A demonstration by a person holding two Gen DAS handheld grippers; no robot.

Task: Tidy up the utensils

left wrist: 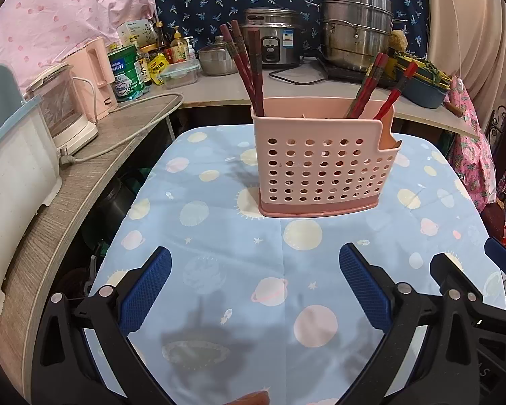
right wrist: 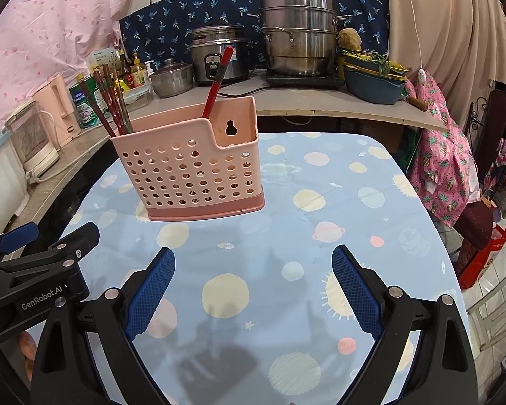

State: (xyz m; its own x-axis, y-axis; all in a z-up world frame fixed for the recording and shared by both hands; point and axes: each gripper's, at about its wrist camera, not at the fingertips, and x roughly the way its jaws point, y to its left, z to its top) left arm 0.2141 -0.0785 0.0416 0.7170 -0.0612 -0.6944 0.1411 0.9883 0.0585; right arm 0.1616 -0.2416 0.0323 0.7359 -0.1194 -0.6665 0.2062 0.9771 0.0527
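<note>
Your left tongs (left wrist: 254, 283) and right tongs (right wrist: 253, 280) both hang spread and empty over the table (left wrist: 219, 236). Mid-frame stands the holder (left wrist: 320, 165) with chopsticks (left wrist: 246, 64) upright inside, so sorting looks nearly done. Next, check for strays. Only the right view shows the holder's keyhole slot (right wrist: 231, 128).
</note>
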